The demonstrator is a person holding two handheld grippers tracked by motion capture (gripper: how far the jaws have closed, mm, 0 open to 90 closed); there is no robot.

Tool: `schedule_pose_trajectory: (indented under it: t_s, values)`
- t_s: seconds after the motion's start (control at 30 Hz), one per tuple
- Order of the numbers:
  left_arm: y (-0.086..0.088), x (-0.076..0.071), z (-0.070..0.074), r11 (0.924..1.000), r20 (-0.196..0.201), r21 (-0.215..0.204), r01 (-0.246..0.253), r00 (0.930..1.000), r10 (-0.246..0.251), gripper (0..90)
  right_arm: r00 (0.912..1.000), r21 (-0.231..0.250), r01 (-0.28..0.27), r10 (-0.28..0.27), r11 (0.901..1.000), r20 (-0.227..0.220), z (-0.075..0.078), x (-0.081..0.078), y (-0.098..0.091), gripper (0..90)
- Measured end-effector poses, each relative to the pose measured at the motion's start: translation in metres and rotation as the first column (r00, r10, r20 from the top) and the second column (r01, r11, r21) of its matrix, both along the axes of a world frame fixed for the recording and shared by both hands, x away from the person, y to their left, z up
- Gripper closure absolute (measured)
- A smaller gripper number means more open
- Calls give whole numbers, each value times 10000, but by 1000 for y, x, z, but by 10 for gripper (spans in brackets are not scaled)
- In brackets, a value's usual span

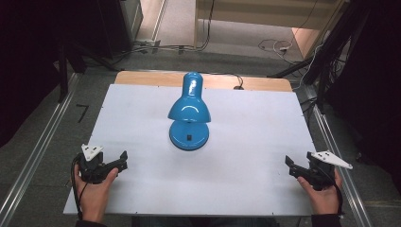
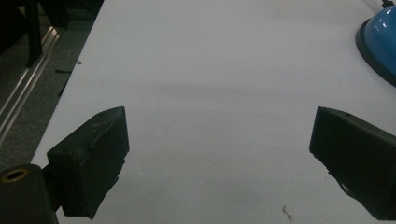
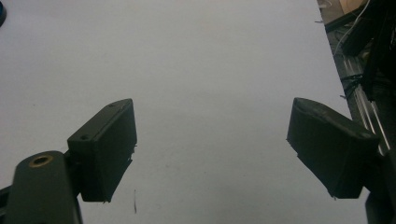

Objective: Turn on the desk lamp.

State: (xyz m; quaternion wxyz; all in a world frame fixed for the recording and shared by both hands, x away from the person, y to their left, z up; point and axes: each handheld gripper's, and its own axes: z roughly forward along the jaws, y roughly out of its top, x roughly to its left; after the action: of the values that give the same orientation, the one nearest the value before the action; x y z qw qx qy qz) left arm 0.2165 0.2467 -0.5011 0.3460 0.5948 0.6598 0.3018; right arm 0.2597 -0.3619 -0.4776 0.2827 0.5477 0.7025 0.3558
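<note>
A blue desk lamp (image 1: 190, 109) stands at the middle of the white table (image 1: 142, 118), its round base (image 1: 188, 134) toward me and its shade bent over it. A slice of that base (image 2: 379, 42) sits at the top right of the left gripper view. My left gripper (image 1: 122, 161) rests near the table's front left corner, held in a hand, jaws wide apart with nothing between them (image 2: 219, 121). Over at the front right edge my right gripper (image 1: 289, 166) is open too, empty (image 3: 212, 116). Both are well apart from the lamp.
A black cable (image 1: 236, 80) runs off the lamp at the table's far edge. Metal rails (image 1: 28, 165) flank the table on both sides. Cables (image 1: 279, 46) and furniture legs lie on the floor beyond. Bare white surface surrounds the lamp.
</note>
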Motion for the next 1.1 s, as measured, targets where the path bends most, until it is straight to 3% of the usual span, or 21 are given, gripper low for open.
schedule_pose_trajectory:
  t_s: [0.43,0.7,1.1]
  values:
    - [-5,2,2,9999,112,23,119,9999,-119,59,9997,18,54,-54,10000,-223,-2,2,0,140]
    - [-11,4,3,9998,164,14,210,9996,-210,59,9999,5,-53,53,10000,-86,0,2,0,140]
    - [-26,9,7,9969,235,-285,733,9971,-727,59,9997,21,24,-23,10000,-224,-2,3,-1,140]
